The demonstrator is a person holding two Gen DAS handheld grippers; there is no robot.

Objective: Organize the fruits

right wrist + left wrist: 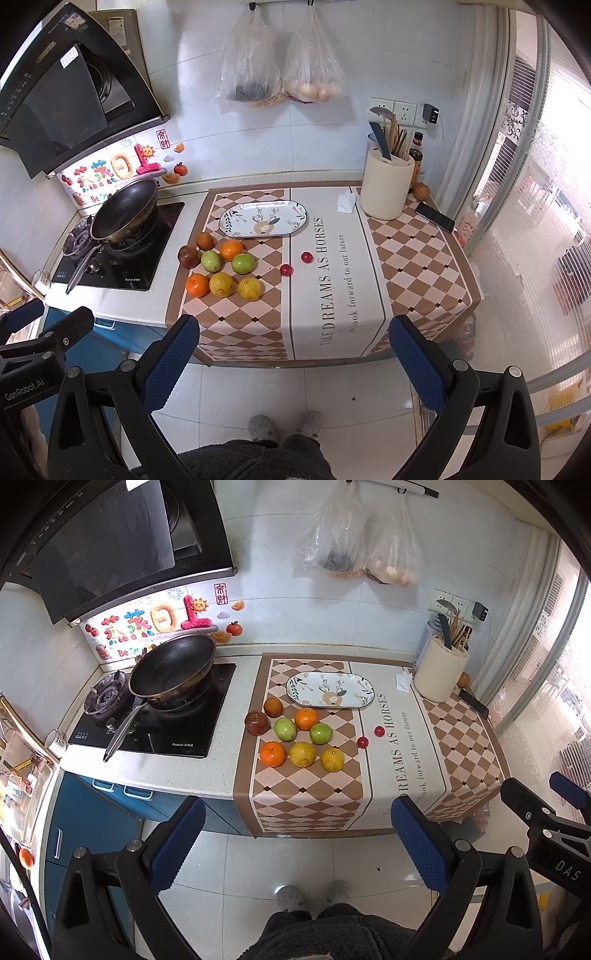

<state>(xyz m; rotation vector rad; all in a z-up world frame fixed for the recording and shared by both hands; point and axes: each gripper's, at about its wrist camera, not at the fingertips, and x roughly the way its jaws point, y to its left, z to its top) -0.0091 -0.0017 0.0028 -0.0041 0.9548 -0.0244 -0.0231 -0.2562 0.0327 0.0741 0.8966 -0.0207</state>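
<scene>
Fruits lie on a checkered cloth (306,801) on the counter: two oranges (273,754), two yellow fruits (302,754), two green fruits (284,729), a dark red apple (257,723), a brown fruit (273,706) and two small red fruits (362,742). An oval flower-patterned plate (330,689) (263,218) lies behind them, empty. My left gripper (297,840) is open and empty, held back over the floor. My right gripper (293,358) is open and empty too, also short of the counter. The fruit group shows in the right wrist view (221,264).
A black pan (171,666) sits on the stove at the left. A cream utensil holder (440,672), a folded paper (402,681) and a phone (474,703) stand at the back right. Plastic bags (354,542) hang on the wall. My feet (314,895) are on the tile floor.
</scene>
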